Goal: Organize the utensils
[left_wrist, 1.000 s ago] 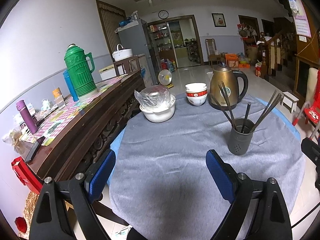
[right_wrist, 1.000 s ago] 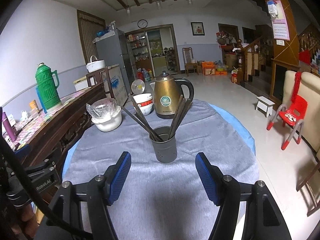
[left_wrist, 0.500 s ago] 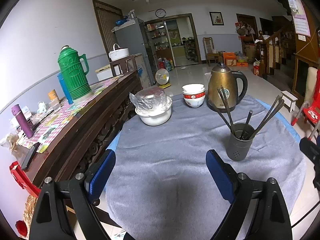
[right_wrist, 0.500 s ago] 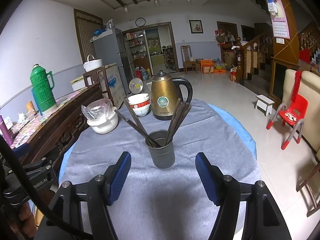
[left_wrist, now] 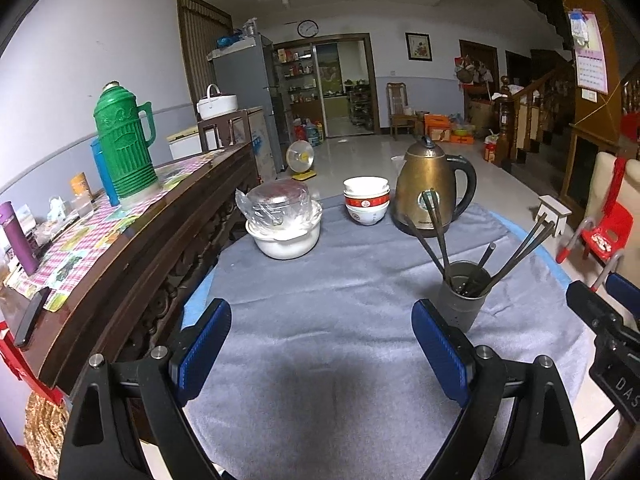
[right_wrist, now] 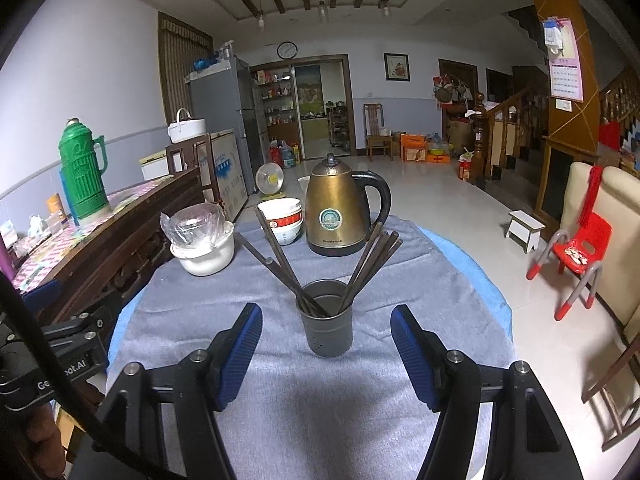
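Note:
A dark grey utensil cup [right_wrist: 327, 318] [left_wrist: 463, 299] stands upright on the grey cloth [right_wrist: 280, 408] that covers the round table. Several dark chopsticks [right_wrist: 374, 266] [left_wrist: 438, 236] lean out of it to both sides. My right gripper [right_wrist: 326, 352] is open just short of the cup, which sits centred ahead of its blue pads with nothing between them. My left gripper [left_wrist: 320, 348] is open over bare cloth [left_wrist: 320, 360], with the cup beyond its right finger [left_wrist: 442, 350]. In the left wrist view, part of the right gripper's body [left_wrist: 608, 328] shows at the right edge.
Behind the cup stand a brass-coloured kettle [right_wrist: 340, 210] [left_wrist: 432, 188], stacked white-and-red bowls [right_wrist: 282, 220] [left_wrist: 366, 200] and a white pot under plastic wrap [right_wrist: 202, 240] [left_wrist: 282, 222]. A wooden sideboard [left_wrist: 132, 240] with a green thermos [left_wrist: 124, 148] borders the table's left. A red child's chair [right_wrist: 580, 256] stands on the floor at right.
Both grippers have drawn back slightly from the cup, which now sits a little lower and nearer the frame's middle. Jaws stay equally wide; nothing was picked up.

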`<state>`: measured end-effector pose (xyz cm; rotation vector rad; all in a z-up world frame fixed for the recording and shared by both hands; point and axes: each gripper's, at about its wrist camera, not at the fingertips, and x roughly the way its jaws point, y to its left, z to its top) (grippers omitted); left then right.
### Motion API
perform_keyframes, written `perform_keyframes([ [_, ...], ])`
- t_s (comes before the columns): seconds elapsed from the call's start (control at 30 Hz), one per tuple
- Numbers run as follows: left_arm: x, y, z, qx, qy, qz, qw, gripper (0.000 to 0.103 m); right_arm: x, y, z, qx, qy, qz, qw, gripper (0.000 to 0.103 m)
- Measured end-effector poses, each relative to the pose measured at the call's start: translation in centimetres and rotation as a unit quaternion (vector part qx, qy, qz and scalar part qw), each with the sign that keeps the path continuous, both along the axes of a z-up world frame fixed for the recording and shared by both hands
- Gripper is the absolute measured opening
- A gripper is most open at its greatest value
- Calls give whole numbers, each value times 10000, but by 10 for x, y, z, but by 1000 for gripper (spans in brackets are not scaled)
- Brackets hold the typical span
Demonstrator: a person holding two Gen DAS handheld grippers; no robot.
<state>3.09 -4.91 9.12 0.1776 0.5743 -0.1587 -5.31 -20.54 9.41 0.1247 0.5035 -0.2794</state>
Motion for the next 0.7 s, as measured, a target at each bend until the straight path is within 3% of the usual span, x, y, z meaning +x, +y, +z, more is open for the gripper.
perform_keyframes([
  [0.7,4,-11,10,-244,-96,-147,9995,92,-2,-4,9,-340,-55,-222,9992,70],
])
